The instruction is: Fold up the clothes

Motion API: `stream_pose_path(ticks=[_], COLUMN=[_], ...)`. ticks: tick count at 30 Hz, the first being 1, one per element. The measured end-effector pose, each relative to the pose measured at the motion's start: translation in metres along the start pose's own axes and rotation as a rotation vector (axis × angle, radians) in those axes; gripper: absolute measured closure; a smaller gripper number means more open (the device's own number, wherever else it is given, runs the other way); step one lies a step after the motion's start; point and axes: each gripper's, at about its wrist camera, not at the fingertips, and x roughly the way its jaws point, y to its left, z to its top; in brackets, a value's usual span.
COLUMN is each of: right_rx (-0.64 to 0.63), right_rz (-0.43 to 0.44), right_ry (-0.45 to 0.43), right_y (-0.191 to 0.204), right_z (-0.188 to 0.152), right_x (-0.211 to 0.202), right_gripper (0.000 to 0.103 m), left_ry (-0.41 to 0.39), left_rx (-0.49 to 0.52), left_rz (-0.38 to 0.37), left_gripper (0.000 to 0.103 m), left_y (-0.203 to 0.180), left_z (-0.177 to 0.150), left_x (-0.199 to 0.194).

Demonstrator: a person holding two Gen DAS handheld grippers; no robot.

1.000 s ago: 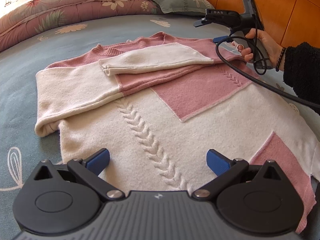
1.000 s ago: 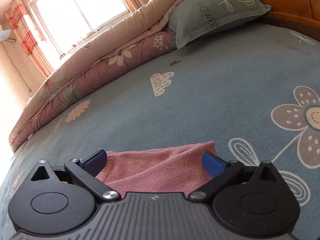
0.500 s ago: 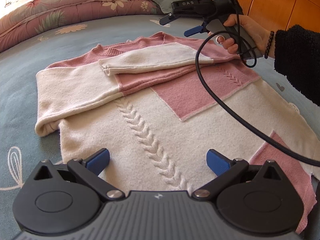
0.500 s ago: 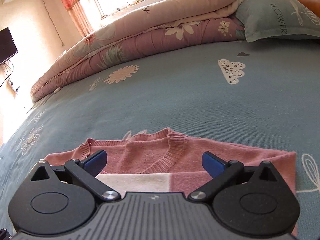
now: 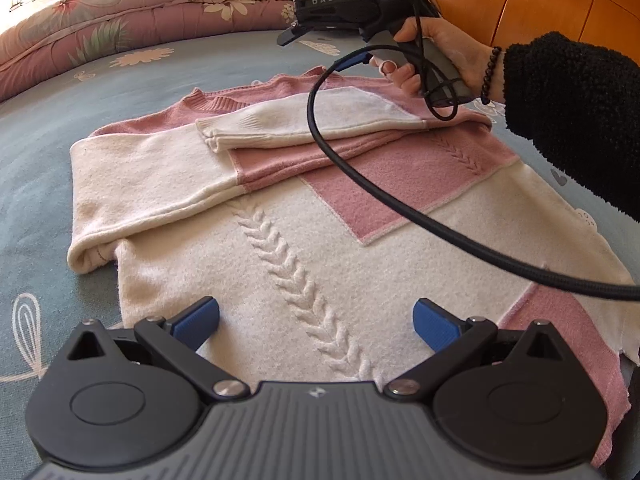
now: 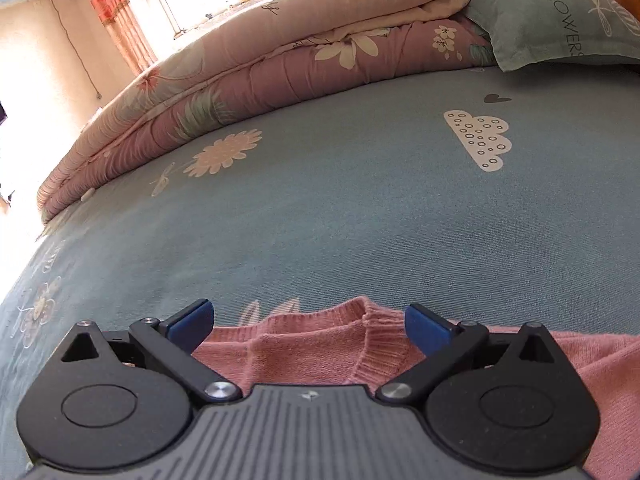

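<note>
The pink-and-cream sweater lies flat on the bed, both sleeves already laid crosswise over the chest: the cream sleeve lies on top, its cuff pointing away to the left of the left claw, and the two-tone sleeve lies under it. The sweater's long axis runs straight ahead of the left claw, from the hem just under its fingers to the neckline at the far end. The left claw hovers over the hem with its blue pads spread wide and nothing between them; the cabled cream front shows in the gap. The right claw, held in the person's right hand, sits at the opposite end, just above the collar, jaws likewise parted and empty, looking out past the neckline toward the rolled quilt and pillow. So each claw is nearest one end: the left owns the hem, the right the shoulders. With sleeves in and body still full length, the fold that remains probably runs across that axis, bringing hem toward collar; the left claw is the better placed to lift it. The trailing cable lies across the pink panel and could drag the knit.
</note>
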Motion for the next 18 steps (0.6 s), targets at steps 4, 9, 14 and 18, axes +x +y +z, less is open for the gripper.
stream_pose_path(ticks=[4, 9, 14, 18], right_rx=[0.001, -0.069, -0.263, -0.4], right_rz=[-0.032, 0.117, 0.145, 0.099], right_ry=[0.085, 0.075, 0.126, 0.141], right_y=[0.005, 0.054, 0.109, 0.134], right_z=[-0.007, -0.007, -0.019, -0.027], right_x=[0.02, 0.007, -0.009, -0.038], right_gripper=[0.0, 0.0, 0.0, 0.0], left_ry=[-0.001, -0.002, -0.003, 0.0], left_rx=[0.011, 0.0, 0.001, 0.016], left_rz=[0.006, -0.005, -0.005, 0.003], left_gripper=[0.001, 0.001, 0.001, 0.001], left_y=[-0.001, 0.0, 0.0, -0.005], left_z=[-0.001, 0.0, -0.001, -0.001], left_x=[0.001, -0.001, -0.002, -0.004])
